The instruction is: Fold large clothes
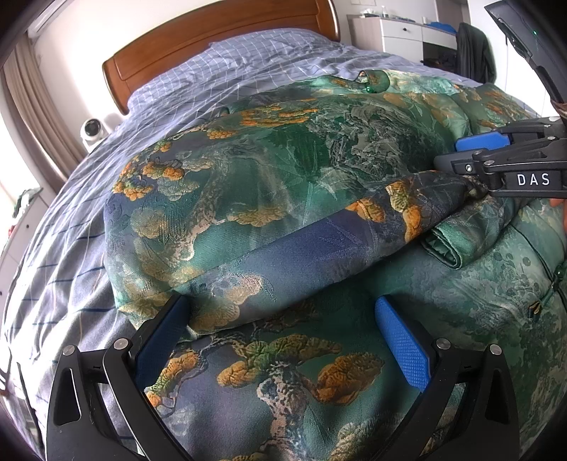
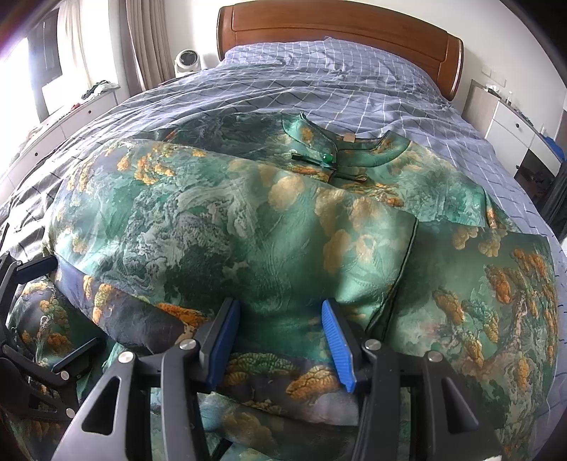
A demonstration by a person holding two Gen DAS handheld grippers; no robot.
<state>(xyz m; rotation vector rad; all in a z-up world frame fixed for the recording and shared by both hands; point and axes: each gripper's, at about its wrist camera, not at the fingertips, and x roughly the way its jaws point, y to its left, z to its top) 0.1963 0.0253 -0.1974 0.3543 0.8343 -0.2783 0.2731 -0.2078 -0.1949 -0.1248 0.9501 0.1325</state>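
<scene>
We are working on a green brocade dress (image 2: 248, 220) with gold pine-and-cloud patterning, lying spread across the bed (image 2: 354, 81) with its collar (image 2: 340, 149) toward the far headboard (image 2: 336, 32). Its lower part is doubled up over the body, the folded edge running across the near middle of the garment. We judge that we are partway into a fold, bringing the hem end toward the collar.

In the left wrist view, our right tongs (image 1: 471, 177) are closing on a bunched corner of the folded layer at the right side; in their own view the blue pads (image 2: 223, 340) are standing apart with cloth lying between them, so we are calling the grip probable rather than certain. Our left tongs (image 1: 283, 337) are gaping wide, hovering just above the near fabric and holding nothing.

Next, we judge, the left tongs are needing to pinch the near-left edge of the fold, so both corners can travel evenly without the slippery cloth sliding.
</scene>
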